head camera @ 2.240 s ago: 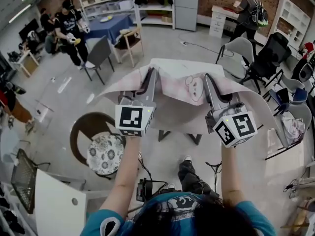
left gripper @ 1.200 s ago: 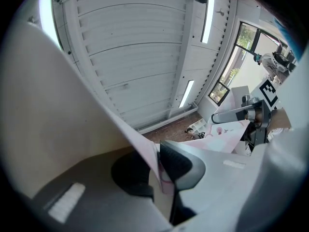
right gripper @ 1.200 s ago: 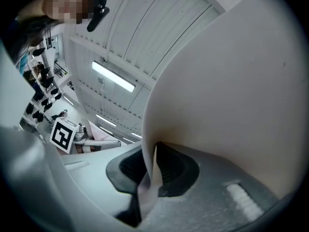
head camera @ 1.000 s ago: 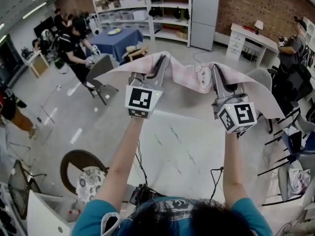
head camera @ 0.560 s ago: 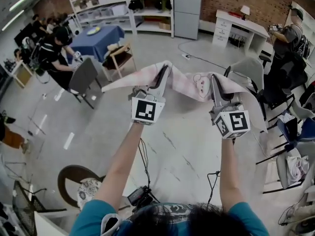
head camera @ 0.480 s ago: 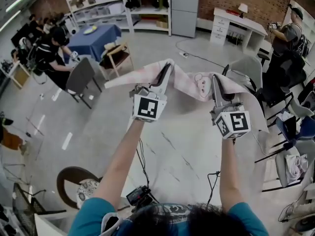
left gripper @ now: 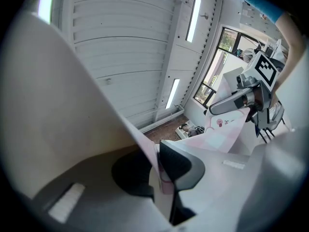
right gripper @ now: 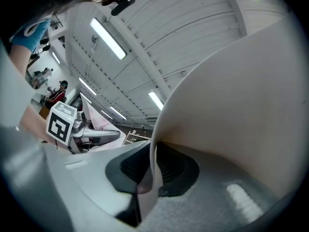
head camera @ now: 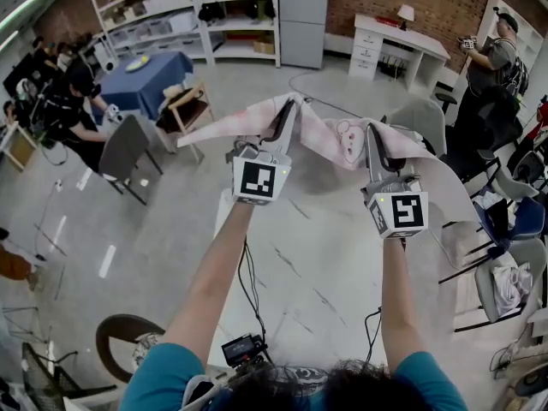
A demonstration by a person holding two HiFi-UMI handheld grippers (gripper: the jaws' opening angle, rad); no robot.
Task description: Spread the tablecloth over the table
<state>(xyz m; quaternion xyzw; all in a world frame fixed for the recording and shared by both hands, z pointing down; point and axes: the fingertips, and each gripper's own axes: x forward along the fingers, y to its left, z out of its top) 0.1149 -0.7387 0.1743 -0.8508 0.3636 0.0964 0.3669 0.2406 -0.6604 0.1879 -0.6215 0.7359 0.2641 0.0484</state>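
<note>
The pink tablecloth (head camera: 330, 135) is held aloft over the far edge of the bare table (head camera: 334, 264), pinched tight in the left tongs (head camera: 288, 110) and right tongs (head camera: 371, 135), with laying and smoothing judged yet to be done.

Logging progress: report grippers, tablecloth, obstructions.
Left hand-held gripper shut on tablecloth, right hand-held gripper too. Cloth held aloft, not on table. Grey chair near far edge.
</note>
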